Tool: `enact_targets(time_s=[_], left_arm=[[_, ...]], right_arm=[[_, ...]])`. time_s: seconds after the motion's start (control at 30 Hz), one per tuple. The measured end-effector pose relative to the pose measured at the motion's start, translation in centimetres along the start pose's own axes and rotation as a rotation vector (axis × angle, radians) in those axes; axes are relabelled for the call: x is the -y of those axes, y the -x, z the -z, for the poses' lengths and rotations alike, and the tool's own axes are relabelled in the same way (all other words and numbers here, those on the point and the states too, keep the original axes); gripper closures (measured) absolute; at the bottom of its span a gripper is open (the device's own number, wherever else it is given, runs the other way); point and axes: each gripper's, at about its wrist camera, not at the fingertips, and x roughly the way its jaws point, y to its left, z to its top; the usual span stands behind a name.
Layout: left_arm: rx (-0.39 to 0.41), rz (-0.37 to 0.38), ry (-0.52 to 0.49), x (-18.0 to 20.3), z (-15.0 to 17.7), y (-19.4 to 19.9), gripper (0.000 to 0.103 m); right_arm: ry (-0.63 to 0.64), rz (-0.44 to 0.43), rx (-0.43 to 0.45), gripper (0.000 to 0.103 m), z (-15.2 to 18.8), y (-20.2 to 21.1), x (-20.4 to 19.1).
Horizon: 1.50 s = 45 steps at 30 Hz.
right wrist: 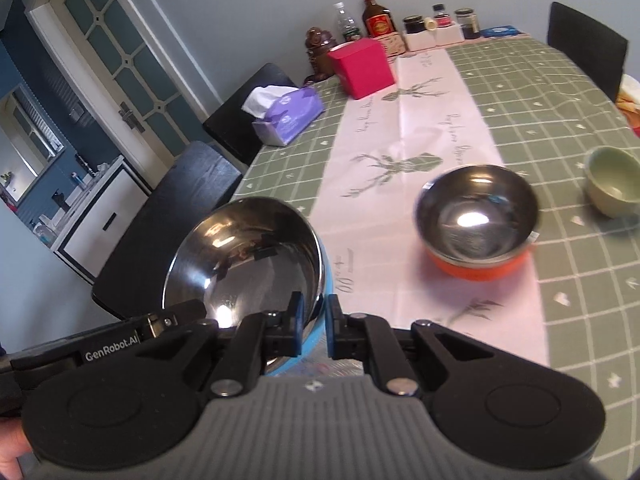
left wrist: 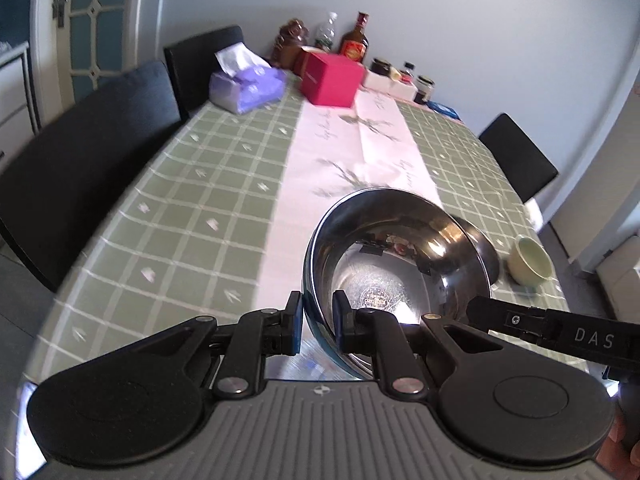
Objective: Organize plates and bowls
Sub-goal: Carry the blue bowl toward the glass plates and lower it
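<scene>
A steel bowl with a blue outside [left wrist: 392,264] hangs tilted above the table, gripped from two sides. My left gripper [left wrist: 316,312] is shut on its near rim, one pad inside and one outside. My right gripper [right wrist: 314,320] is shut on the rim of the same bowl [right wrist: 248,256]. One finger of the other gripper reaches the bowl in each view, from the right [left wrist: 504,316] and from the left [right wrist: 160,326]. A steel bowl with an orange base [right wrist: 476,216] rests on the pink runner. A pale green bowl [right wrist: 612,184] sits to its right on the checked cloth.
A purple tissue pack [right wrist: 288,114], a red box [right wrist: 362,66], bottles [right wrist: 376,16] and jars [right wrist: 466,22] stand at the far end of the table. Black chairs [right wrist: 168,220] line the left side, and another [right wrist: 584,46] is at the far right. A glazed door [right wrist: 120,60] is behind.
</scene>
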Motion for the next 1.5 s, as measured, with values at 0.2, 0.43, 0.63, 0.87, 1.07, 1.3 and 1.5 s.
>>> enact_targets(time_s=[0.2, 0.43, 0.63, 0.87, 1.07, 1.3, 1.5], left_arm=[[-0.055, 0.081, 0.015, 3.1, 3.3, -0.7, 0.087], [-0.096, 0.126, -0.047, 7.7, 6.2, -1.5, 0.086], [-0.136, 0.164, -0.074, 10.9, 7.4, -3.0, 0.086], [-0.175, 0.164, -0.108, 13.3, 8.1, -4.3, 0.086], [-0.208, 0.165, -0.12, 14.2, 8.8, -5.4, 0.085], [-0.221, 0.164, -0.122, 14.2, 9.3, -6.0, 0.084], [-0.21, 0.164, -0.135, 14.3, 9.4, -5.8, 0.084]], right_arm=[[0.006, 0.083, -0.007, 0.095, 2.6, 3.3, 4.0], [-0.065, 0.15, -0.021, 0.096, 5.1, 5.8, 8.9], [-0.11, 0.197, 0.004, 0.097, 5.3, 7.6, 12.2], [-0.147, 0.226, 0.003, 0.098, 5.7, 7.8, 15.0], [-0.156, 0.242, -0.007, 0.098, 5.5, 7.4, 16.3], [-0.177, 0.238, -0.026, 0.098, 5.9, 6.6, 17.1], [-0.181, 0.231, -0.026, 0.098, 6.0, 6.6, 17.2]])
